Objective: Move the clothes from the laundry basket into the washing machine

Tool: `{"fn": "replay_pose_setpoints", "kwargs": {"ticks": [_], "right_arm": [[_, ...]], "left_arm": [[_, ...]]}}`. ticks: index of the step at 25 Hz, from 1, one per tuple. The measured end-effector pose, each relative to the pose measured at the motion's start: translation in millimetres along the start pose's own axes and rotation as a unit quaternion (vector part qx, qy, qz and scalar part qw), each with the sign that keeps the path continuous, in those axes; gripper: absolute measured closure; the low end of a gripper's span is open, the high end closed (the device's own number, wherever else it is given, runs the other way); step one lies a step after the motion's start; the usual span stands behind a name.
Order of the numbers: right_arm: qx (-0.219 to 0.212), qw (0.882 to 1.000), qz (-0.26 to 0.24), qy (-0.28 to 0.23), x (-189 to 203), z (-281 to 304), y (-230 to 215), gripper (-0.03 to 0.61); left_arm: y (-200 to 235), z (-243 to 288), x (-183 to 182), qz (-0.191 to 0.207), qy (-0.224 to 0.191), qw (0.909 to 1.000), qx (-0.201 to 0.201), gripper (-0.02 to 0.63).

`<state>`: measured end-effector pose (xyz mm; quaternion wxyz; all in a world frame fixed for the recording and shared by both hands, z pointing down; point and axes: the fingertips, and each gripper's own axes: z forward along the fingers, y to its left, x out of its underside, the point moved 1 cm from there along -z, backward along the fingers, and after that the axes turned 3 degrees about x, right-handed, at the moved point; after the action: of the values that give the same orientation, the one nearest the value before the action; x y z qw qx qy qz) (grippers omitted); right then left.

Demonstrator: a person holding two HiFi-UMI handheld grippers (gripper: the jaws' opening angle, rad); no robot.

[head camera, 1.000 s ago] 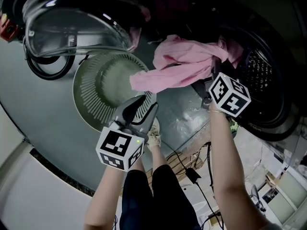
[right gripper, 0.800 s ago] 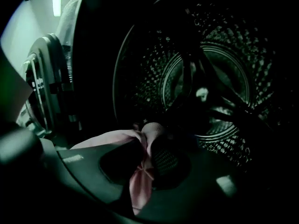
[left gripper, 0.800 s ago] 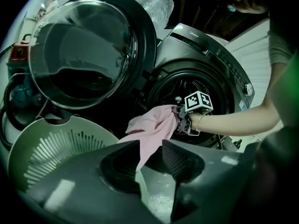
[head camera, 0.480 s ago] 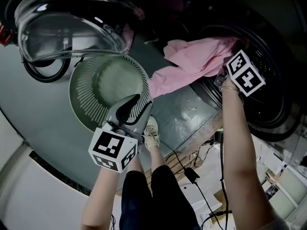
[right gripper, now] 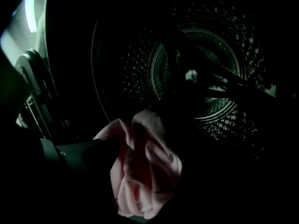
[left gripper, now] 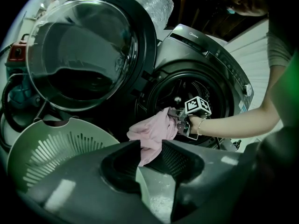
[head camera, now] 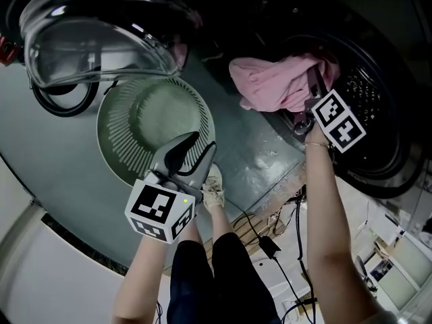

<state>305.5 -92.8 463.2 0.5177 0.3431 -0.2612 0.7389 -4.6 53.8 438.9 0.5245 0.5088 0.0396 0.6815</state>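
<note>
A pink garment (head camera: 270,83) is bunched at the mouth of the washing machine drum (head camera: 371,100), and my right gripper (head camera: 312,83) is shut on it. In the right gripper view the pink garment (right gripper: 145,171) fills the space between the dark jaws of the right gripper (right gripper: 142,169), with the perforated drum (right gripper: 205,78) behind. The round green laundry basket (head camera: 135,123) lies below the open glass door (head camera: 101,39) and looks empty. My left gripper (head camera: 192,155) hovers open over the basket's near rim, holding nothing. From the left gripper view the garment (left gripper: 152,132) hangs over the drum's lip.
The person's legs and a shoe (head camera: 214,187) stand between the basket and the machine. Cables (head camera: 270,241) trail over the floor below the drum. A black hose (head camera: 64,96) loops beside the door, and a red object (head camera: 5,49) sits at the far left.
The right gripper has carried the pink garment from over the floor up into the drum mouth, where its hanging tail has drawn in. The left gripper has hardly moved.
</note>
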Motion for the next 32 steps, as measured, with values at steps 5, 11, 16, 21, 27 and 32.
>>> {"fn": "replay_pose_setpoints", "kwargs": {"ticks": [5, 11, 16, 21, 27, 32], "right_arm": [[-0.062, 0.998, 0.017, 0.021, 50, -48, 33, 0.118], [-0.066, 0.985, 0.074, 0.141, 153, -44, 65, 0.099], [-0.053, 0.981, 0.074, 0.17, 170, -9, 68, 0.11], [-0.036, 0.984, 0.022, 0.174, 165, 6, 60, 0.261], [-0.039, 0.985, -0.02, 0.169, 147, 0, 56, 0.502], [-0.05, 0.994, -0.021, 0.091, 93, -21, 52, 0.509]], "left_arm": [[1, -3, 1, 0.004, 0.001, 1.0, -0.006, 0.466], [3, -5, 0, 0.001, -0.008, 0.9999, -0.005, 0.469], [4, -3, 7, 0.01, -0.007, 0.9999, -0.004, 0.471], [4, -3, 16, 0.004, -0.01, 0.9999, -0.007, 0.477], [1, -1, 17, 0.004, -0.011, 0.9999, -0.006, 0.484], [-7, -3, 8, 0.006, -0.012, 0.9999, -0.004, 0.491]]}}
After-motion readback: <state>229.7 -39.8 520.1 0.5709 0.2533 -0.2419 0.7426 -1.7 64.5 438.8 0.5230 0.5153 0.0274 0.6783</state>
